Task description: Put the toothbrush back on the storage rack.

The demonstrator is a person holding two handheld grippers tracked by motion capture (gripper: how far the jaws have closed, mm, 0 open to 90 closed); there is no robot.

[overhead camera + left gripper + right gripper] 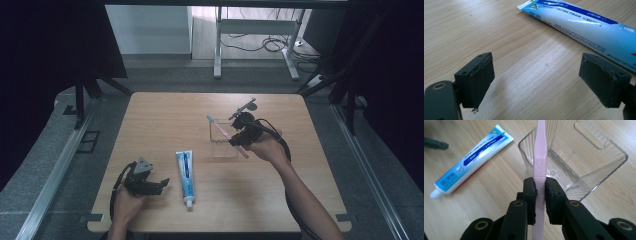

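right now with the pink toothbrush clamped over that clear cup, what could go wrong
1. The right gripper grips the pink toothbrush by its slim handle; it might pivot or slip.
2. The clear plastic cup looks light and unsupported, so the brush catching its rim could tip or push it.
3. The left gripper is open, close beside the toothpaste tube; a careless move could nudge it.

Counted on the wooden table (150, 115) — one toothpaste tube (185, 177), one pink toothbrush (540, 157), one clear plastic cup (584, 162) (ribbed walls, rectangular). Grippers numbered two — left gripper (161, 185) and right gripper (238, 139), one in each hand. Nothing else tallied.
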